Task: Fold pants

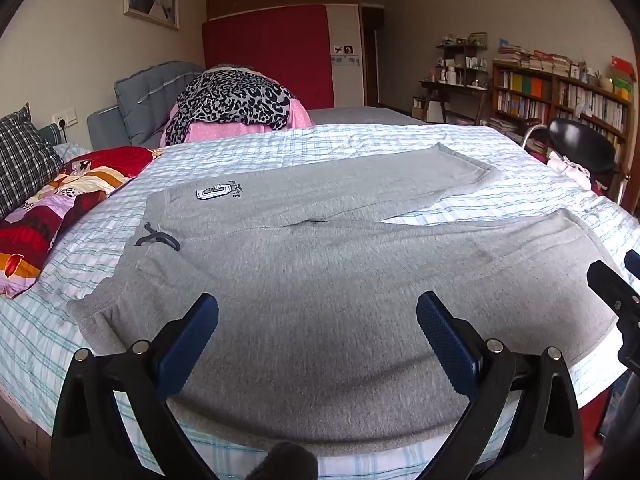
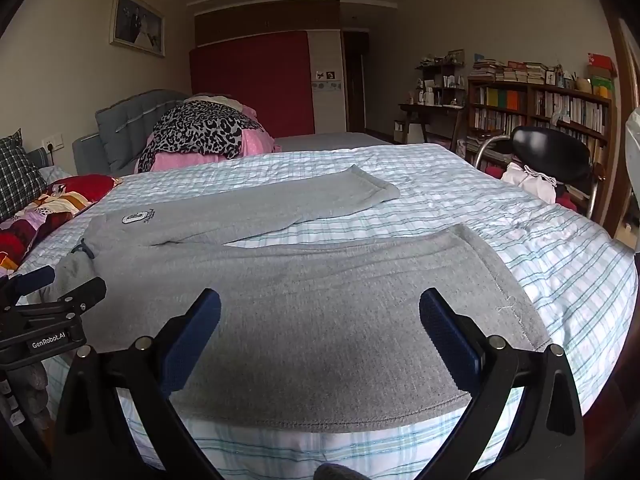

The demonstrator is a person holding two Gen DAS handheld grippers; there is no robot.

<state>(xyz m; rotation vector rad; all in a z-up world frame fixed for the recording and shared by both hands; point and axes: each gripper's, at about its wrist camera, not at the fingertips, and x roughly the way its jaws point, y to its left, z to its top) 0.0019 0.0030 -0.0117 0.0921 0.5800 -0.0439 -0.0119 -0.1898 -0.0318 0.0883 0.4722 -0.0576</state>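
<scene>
Because the grey fleece sweatpants (image 1: 320, 248) lie spread flat across the blue-and-white checked bedsheet (image 1: 280, 140), legs splayed apart and waistband to my left, I hover both tools at the near edge, ready to take the closer leg. My left gripper (image 1: 318, 320) gapes wide over the hip area, holding nothing; my right gripper (image 2: 320, 320) gapes just as wide above the near cuff, also unladen. The mattress rim hides the fabric's nearest hem beneath my fingers, and the small crest's (image 2: 134, 216) lettering is unreadable.
</scene>
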